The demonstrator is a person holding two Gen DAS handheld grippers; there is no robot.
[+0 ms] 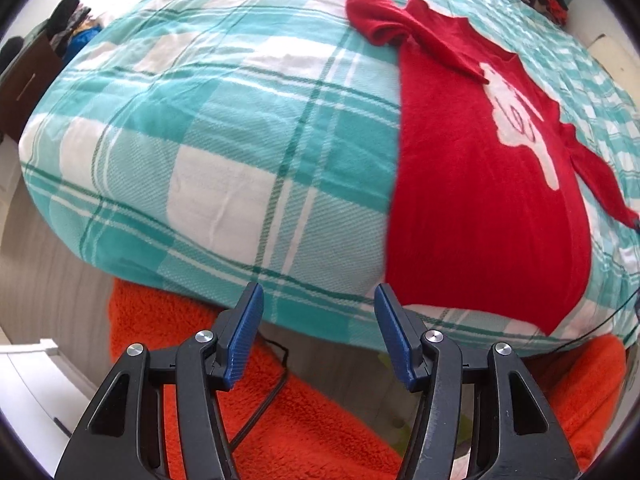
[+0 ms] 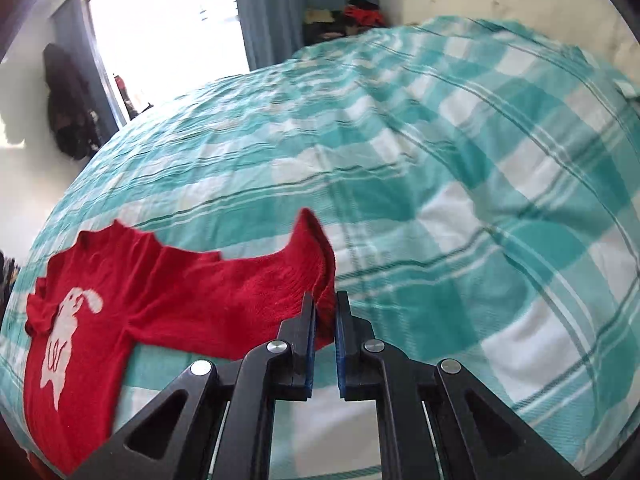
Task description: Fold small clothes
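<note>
Red sweater (image 1: 480, 200) lies spread on the teal plaid bedspread (image 1: 224, 152), white rabbit motif (image 2: 64, 332) up. My right gripper (image 2: 325, 300) is pinched tight on the sleeve (image 2: 280, 284) end. My left gripper (image 1: 318, 300) hangs wide apart, holding nothing, above the bed's near edge.

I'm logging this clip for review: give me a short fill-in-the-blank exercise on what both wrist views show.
1. The red sweater lies on a ____-and-white checked bedspread.
2. The right gripper is shut on the sweater's ____.
3. The left gripper is ____ and holds nothing.
4. The white figure on the sweater's chest is a ____.

Missing words: teal; sleeve; open; rabbit
</note>
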